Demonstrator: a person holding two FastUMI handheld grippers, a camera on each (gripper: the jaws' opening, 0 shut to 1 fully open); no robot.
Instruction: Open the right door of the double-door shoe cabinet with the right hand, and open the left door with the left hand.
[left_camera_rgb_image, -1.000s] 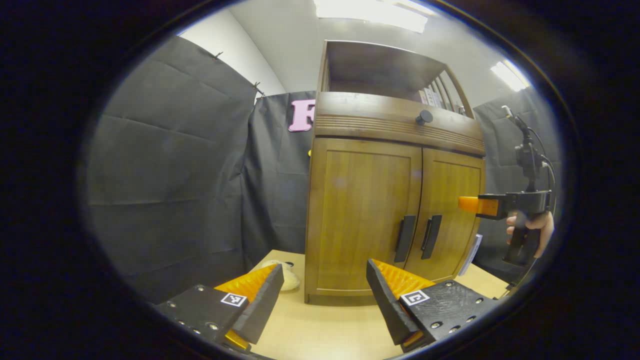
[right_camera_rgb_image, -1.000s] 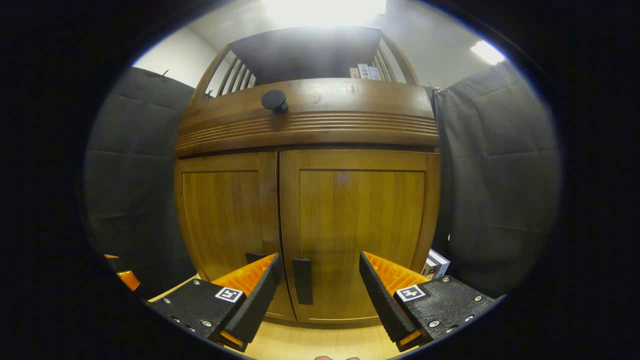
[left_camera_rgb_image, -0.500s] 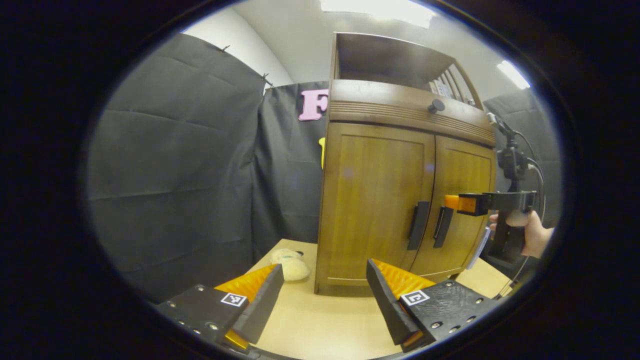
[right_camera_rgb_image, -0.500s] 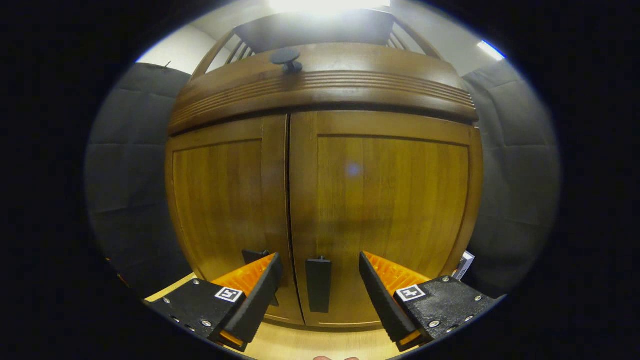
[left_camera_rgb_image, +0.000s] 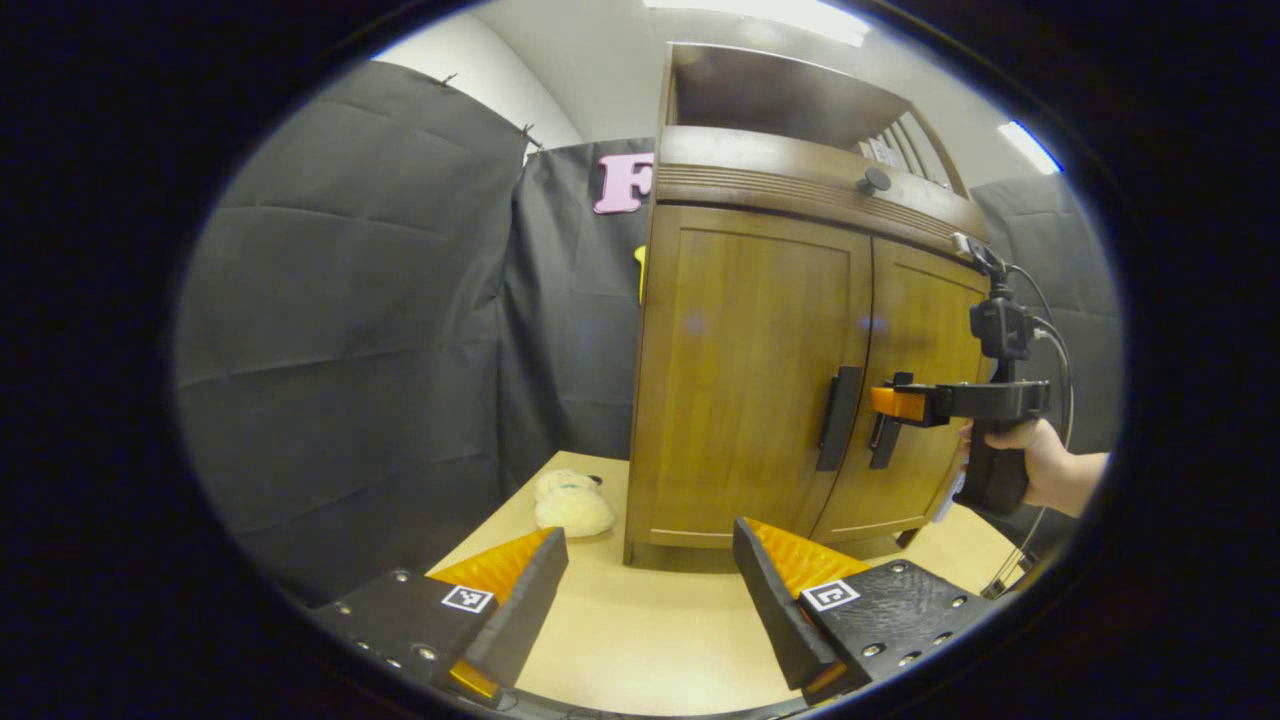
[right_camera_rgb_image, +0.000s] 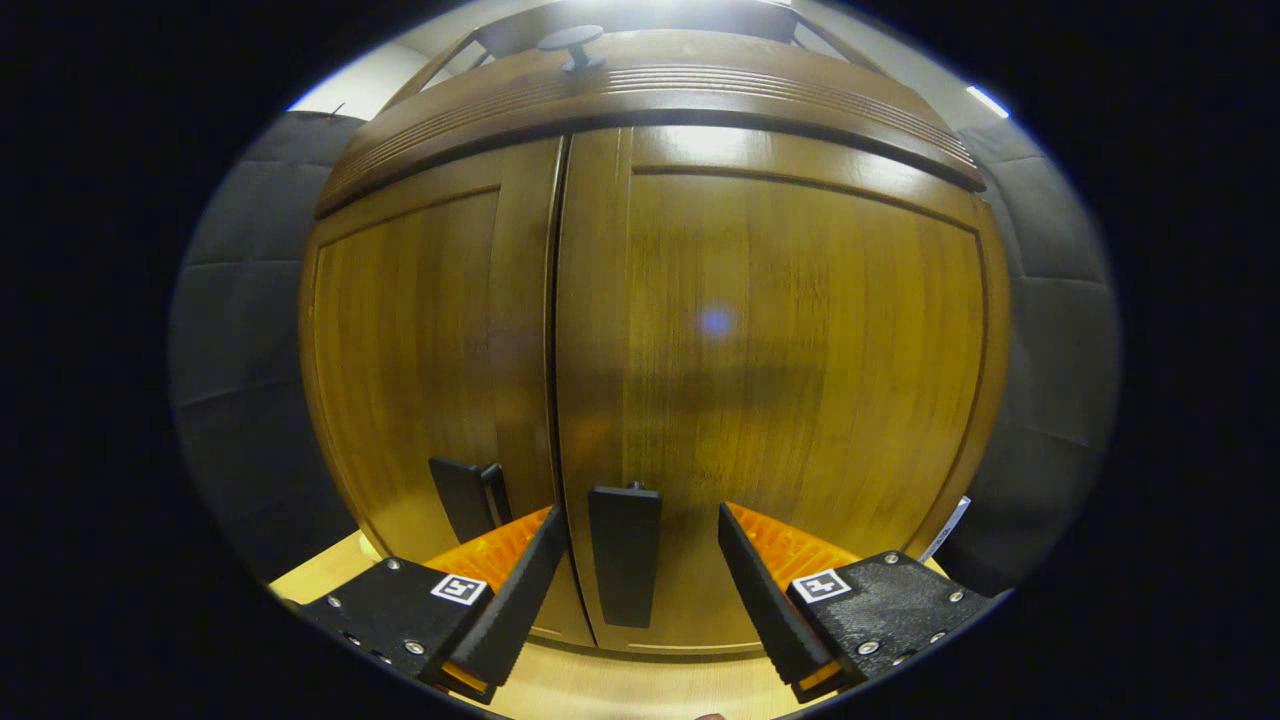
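Right claw (right_camera_rgb_image: 635, 585) spread wide, now closer than 0.5 s ago: right door handle (right_camera_rgb_image: 624, 553) sits between its fingers, contact not confirmed. Left claw (left_camera_rgb_image: 645, 595) also wide open, empty, hanging back over desk (left_camera_rgb_image: 650, 640). Beyond: right door (right_camera_rgb_image: 790, 380) and left door (left_camera_rgb_image: 745, 370) both shut. Approach nearly done; judged next: clamp handle, pull.

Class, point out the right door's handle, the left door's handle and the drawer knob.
right door's handle (right_camera_rgb_image: 624, 555), right gripper view, middle of bar.
left door's handle (right_camera_rgb_image: 462, 497), right gripper view, bar face.
drawer knob (left_camera_rgb_image: 874, 181), left gripper view, round head.
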